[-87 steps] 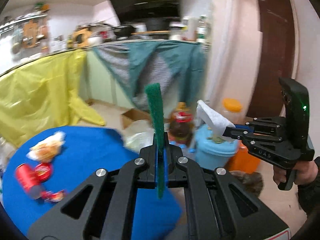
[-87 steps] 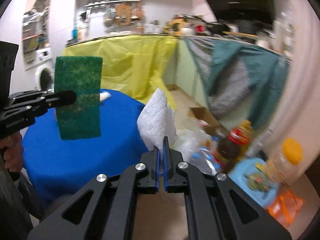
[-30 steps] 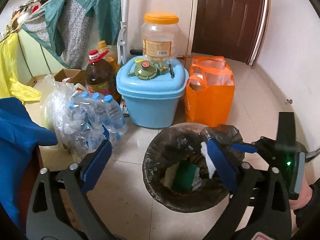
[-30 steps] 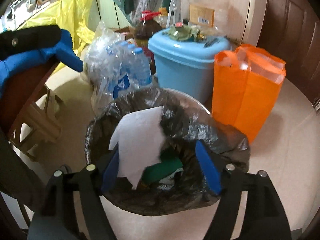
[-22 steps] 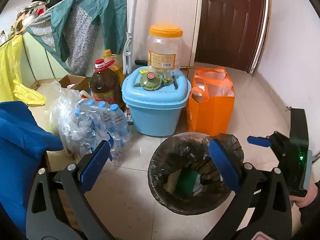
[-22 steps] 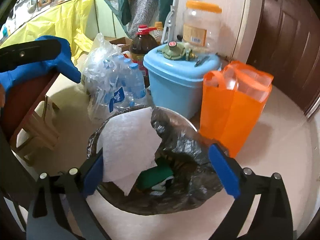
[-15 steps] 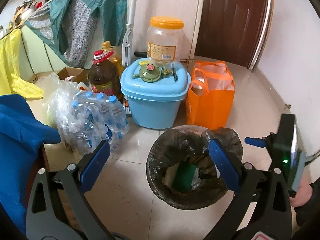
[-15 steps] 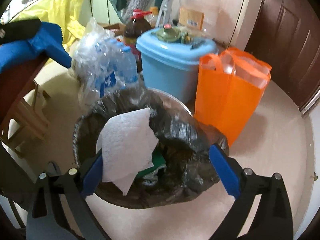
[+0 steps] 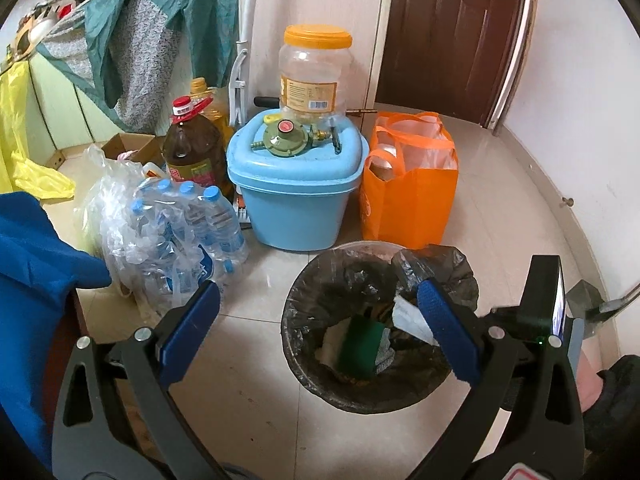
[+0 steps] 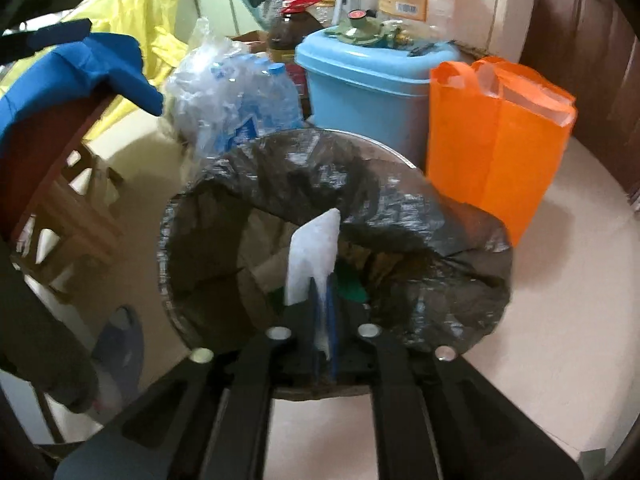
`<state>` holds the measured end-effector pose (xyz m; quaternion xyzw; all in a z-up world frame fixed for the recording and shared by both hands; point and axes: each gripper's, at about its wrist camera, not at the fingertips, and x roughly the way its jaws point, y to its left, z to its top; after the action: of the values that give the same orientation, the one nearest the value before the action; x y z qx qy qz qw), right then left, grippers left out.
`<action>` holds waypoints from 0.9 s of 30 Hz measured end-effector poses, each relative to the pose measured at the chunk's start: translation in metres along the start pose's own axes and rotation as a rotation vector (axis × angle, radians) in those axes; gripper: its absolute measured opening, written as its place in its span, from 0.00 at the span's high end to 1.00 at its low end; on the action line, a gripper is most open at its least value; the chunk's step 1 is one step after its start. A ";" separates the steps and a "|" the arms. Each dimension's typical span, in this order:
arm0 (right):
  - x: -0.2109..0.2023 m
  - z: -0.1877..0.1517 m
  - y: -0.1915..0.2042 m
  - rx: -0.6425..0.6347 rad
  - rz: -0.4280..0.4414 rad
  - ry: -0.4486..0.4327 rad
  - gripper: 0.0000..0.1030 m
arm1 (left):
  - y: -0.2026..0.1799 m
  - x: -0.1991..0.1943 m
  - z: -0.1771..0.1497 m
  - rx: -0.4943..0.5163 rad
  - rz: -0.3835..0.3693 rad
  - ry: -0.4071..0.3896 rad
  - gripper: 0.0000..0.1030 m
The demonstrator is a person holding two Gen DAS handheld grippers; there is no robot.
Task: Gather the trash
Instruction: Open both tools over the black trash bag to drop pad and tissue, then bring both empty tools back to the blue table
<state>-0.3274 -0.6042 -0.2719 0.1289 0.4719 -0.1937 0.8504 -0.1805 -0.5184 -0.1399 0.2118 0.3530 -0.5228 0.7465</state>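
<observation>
A bin lined with a black bag [image 9: 304, 280] stands on the tiled floor, and a green scouring pad [image 9: 360, 340] lies inside it. My left gripper [image 9: 318, 292] hovers over the bin, open and empty. In the right wrist view my right gripper [image 10: 324, 304] is low over the bin's mouth [image 10: 440, 220]. Its jaws are closing, and the blue pads stand together with a white tissue [image 10: 312, 260] sticking up from between them. The left wrist view catches that tissue [image 9: 408, 316] beside my right-hand finger, which hides the other gripper's tips.
Behind the bin stand a light blue tub [image 9: 296, 200], an orange bag [image 9: 408, 200], a wrapped pack of water bottles [image 9: 180, 232] and an oil bottle [image 9: 192, 152]. A blue tablecloth [image 9: 32, 260] hangs at the left over a wooden frame [image 10: 60, 208]. A brown door [image 9: 452, 32] is behind.
The right gripper's jaws stood wide with the tissue clinging to the left pad; now they are together on it, and the gripper sits lower over the bin. The left gripper stays open.
</observation>
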 end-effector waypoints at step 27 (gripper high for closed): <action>-0.113 0.105 0.052 -0.068 0.018 -0.217 0.09 | 0.059 -0.104 0.042 -0.055 0.061 -0.133 0.08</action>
<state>-0.2792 -0.5764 -0.1191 0.0827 0.3822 -0.1828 0.9020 -0.1338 -0.4597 -0.0370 0.1667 0.3101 -0.5029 0.7894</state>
